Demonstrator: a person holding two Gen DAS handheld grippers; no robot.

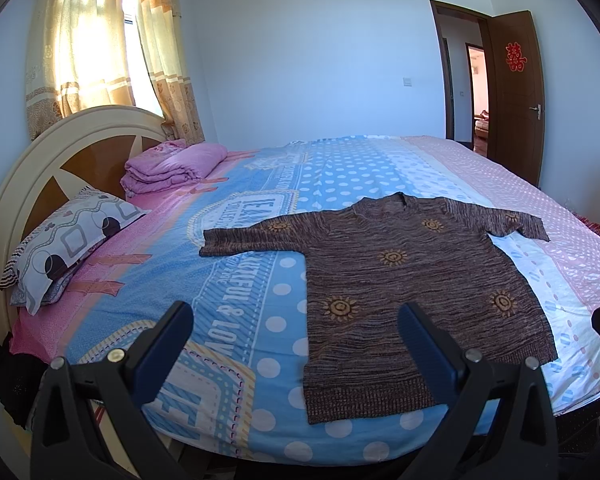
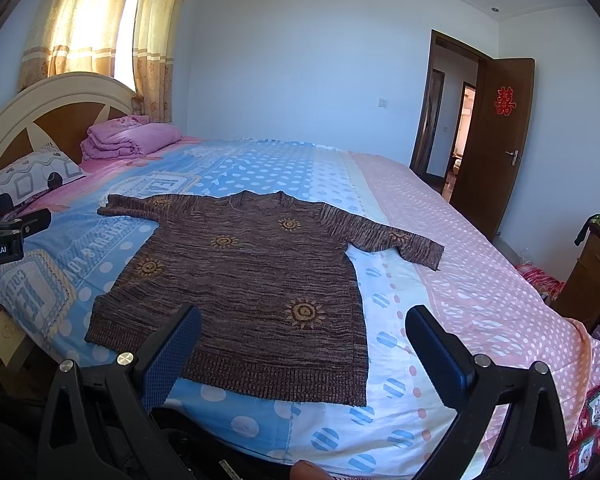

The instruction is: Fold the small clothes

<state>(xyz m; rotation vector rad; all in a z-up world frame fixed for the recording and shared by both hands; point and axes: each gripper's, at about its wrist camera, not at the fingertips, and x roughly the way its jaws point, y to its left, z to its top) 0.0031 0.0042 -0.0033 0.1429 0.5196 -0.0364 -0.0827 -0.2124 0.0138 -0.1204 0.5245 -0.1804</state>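
Nothing of the folding is done yet, as far as either view shows. One brown knit sweater (image 1: 416,280) lies flat on the bed (image 1: 260,300), front up, collar toward the far wall and hem at the near edge of the mattress. Both sleeves are stretched straight out to the sides, and the body shows no crease or turned-over part.

Each claw hangs above the near edge of the bed with its two fingers spread wide and nothing between them. The left claw (image 1: 296,328) sits over the blue dotted sheet beside the sweater's left hem corner; the right claw (image 2: 304,332) frames the lower right part of the garment. Neither seems to touch the fabric, though the fisheye makes that hard to judge.

Everything is therefore left: sleeves brought in across the body, then the body doubled over. A folded pink blanket (image 1: 172,168) and a patterned pillow (image 1: 64,248) lie near the headboard, well apart from the sweater.
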